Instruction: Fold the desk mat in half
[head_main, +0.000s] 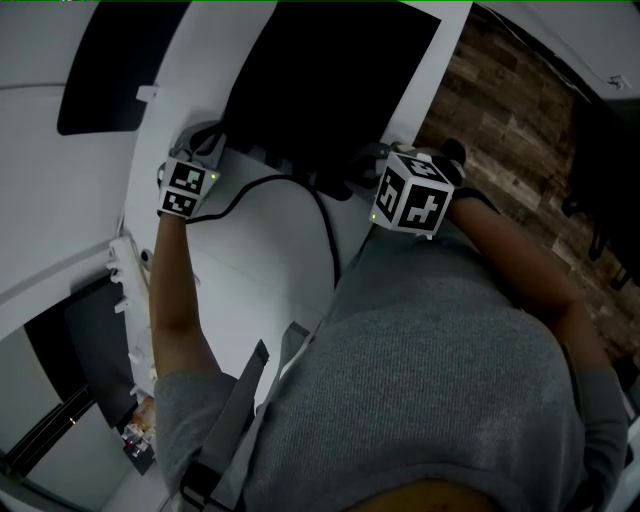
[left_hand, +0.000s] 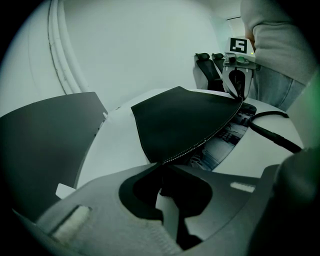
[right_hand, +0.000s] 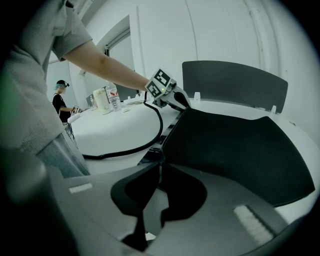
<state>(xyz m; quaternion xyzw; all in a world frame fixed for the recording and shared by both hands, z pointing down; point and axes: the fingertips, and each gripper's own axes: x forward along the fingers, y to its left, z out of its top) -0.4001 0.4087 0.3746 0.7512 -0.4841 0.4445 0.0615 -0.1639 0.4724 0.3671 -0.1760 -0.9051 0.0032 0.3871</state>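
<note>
Your left hand-held gripper (left_hand: 161, 166) clamps the desk mat (left_hand: 182, 120) at its stitched edge. Your right hand-held gripper (right_hand: 159, 164) pinches that edge too.

desk mat (head_main: 330, 90) lies on table (head_main: 250, 290); left gripper (head_main: 207, 145) at its near-left corner, right gripper (head_main: 360, 168) at near-right; cable (head_main: 325, 225) on table between them

The desk mat (left_hand: 185, 122) is matt black with stitched edging, the table (left_hand: 117, 135) smooth white, the floor (head_main: 500, 100) wood.
</note>
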